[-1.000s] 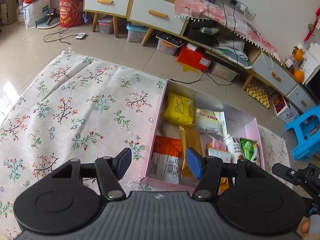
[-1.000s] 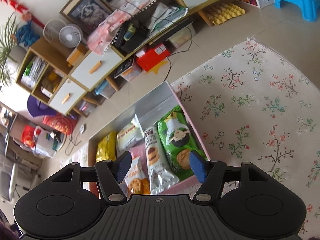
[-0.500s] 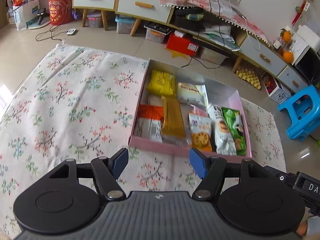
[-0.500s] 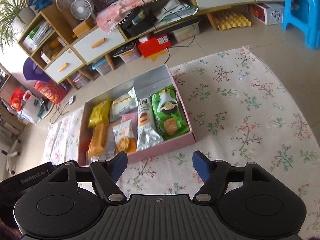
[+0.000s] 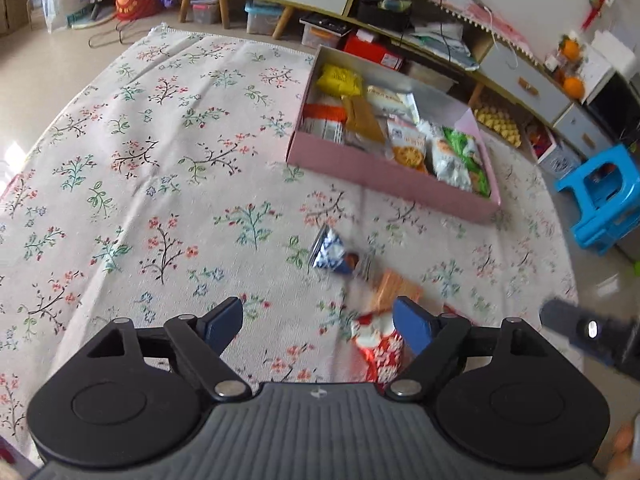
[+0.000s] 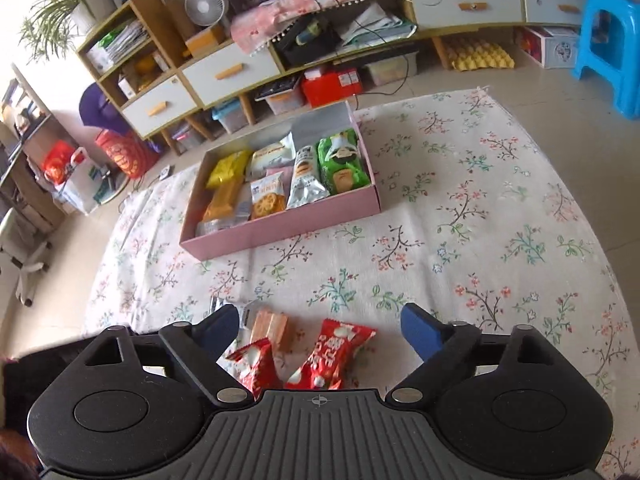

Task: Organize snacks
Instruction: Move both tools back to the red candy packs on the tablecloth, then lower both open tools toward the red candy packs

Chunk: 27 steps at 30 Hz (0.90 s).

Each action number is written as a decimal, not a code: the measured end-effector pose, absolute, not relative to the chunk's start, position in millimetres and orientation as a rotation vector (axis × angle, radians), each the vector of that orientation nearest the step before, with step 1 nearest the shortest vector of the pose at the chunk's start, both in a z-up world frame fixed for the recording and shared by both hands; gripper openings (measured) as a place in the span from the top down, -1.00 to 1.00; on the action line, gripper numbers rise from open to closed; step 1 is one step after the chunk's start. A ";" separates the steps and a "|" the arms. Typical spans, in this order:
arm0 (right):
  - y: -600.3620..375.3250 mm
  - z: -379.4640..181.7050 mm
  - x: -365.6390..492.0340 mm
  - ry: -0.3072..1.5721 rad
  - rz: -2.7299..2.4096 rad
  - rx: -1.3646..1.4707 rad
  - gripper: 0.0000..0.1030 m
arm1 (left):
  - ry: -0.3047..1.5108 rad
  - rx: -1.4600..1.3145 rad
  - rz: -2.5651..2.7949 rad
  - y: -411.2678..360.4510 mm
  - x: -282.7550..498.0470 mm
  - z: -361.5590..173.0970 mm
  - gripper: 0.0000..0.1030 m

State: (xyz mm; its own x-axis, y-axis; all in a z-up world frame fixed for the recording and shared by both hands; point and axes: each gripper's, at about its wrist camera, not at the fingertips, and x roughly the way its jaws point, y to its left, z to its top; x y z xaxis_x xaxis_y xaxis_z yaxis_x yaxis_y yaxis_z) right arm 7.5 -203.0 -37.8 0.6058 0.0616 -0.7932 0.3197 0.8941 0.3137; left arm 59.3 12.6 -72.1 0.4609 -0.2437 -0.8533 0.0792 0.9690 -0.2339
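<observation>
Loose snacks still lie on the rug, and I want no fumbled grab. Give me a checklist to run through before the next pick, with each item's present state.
1. Right gripper open, nothing clamped: ok; its jaws have just been opening.
2. Left gripper open, nothing clamped: ok, also just opening.
3. Red packet lies between the right jaws, flat on the rug: ok.
4. Red packet free of neighbours: not ok, a second red packet sits against it.
5. Free space in the pink box: cannot tell.

One pink box (image 6: 280, 232), four loose snack packets (image 6: 332, 356), one blue stool (image 6: 608, 36).
</observation>
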 end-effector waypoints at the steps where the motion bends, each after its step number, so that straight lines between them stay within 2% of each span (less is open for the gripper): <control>1: -202.5 -41.2 11.1 0.933 -0.167 0.446 -0.75 | 1.086 -0.155 -0.214 7.9 57.7 -75.3 -0.55; 15: -217.0 -81.0 24.2 1.105 -0.171 0.550 -0.75 | 1.200 -0.210 -0.282 -7.1 63.1 -96.3 -0.56; 27: -215.6 -86.6 28.6 1.127 -0.180 0.551 -0.75 | 1.209 -0.192 -0.283 -11.2 61.4 -99.7 -0.49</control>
State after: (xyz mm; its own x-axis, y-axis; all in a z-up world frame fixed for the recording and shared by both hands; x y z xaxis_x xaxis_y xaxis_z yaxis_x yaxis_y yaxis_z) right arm 28.6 -215.6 -86.6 0.4310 0.1360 -0.8921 0.4068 0.8531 0.3266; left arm 61.4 -11.2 -99.7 0.3257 -0.3158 -0.8912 0.1122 0.9488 -0.2952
